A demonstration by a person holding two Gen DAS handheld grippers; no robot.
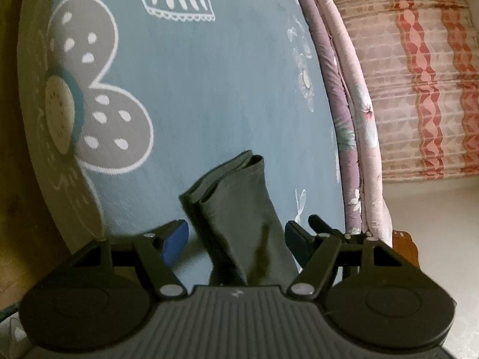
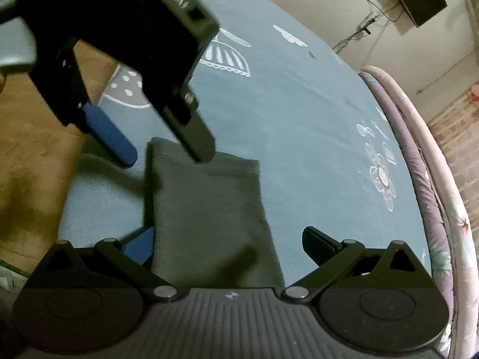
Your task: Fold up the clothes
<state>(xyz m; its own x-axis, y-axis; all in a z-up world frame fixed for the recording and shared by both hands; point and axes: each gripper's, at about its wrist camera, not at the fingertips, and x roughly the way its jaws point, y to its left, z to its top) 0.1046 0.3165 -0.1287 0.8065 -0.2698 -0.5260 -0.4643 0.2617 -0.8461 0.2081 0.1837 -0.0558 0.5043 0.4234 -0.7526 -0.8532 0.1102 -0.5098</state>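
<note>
A dark grey-green folded garment [image 1: 239,218] lies on a blue patterned blanket [image 1: 209,89]. In the left wrist view it runs up between the fingers of my left gripper [image 1: 236,234], which stands open, its pads apart from the cloth on both sides. In the right wrist view the garment [image 2: 206,209] is a flat rectangle lying between the fingers of my right gripper [image 2: 229,245], also open: the blue pad sits at the cloth's left edge and the black finger is well clear on the right. The left gripper [image 2: 166,155] hovers open over the garment's far end.
The blanket [image 2: 299,119] carries white flower and shell prints. Purple and pink floral bedding [image 1: 353,125] rims its right side. A red-and-pink striped cloth [image 1: 419,74] lies beyond it. Brown floor [image 2: 30,149] shows at the left, and cables hang on the far wall [image 2: 368,24].
</note>
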